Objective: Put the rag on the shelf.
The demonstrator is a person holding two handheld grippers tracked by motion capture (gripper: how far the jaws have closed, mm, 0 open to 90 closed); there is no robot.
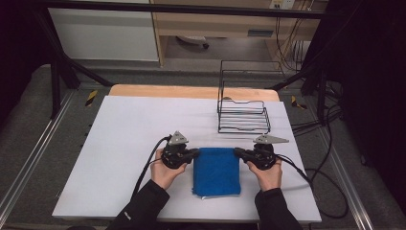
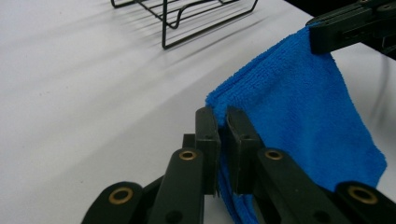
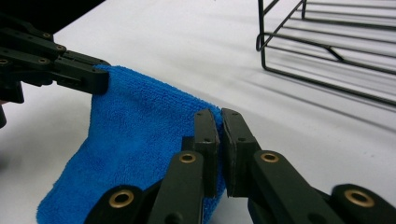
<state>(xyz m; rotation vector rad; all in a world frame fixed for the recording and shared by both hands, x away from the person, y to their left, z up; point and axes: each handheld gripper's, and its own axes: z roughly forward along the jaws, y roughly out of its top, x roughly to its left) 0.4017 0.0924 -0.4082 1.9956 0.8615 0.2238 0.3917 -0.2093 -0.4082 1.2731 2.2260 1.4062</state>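
— What's on the desk [image 1: 124, 143]?
— White top; a black wire rack [image 1: 243, 115] at the far right; grey floor around.
— And the hand-held grippers?
— Left hand-held gripper [image 1: 194, 154] and right hand-held gripper [image 1: 238, 152] each pinch a far corner of the folded blue cloth [image 1: 216, 171] near the front edge.

A plain blue cloth [image 1: 216, 171], a black wire rack [image 1: 243, 115], a white table [image 1: 129, 143], black claws.

Both tongs [image 1: 196, 153] [image 1: 236, 152] clamped, facing inward

Lab: black frame [image 1: 62, 67], trailing cables [image 1: 325, 172].
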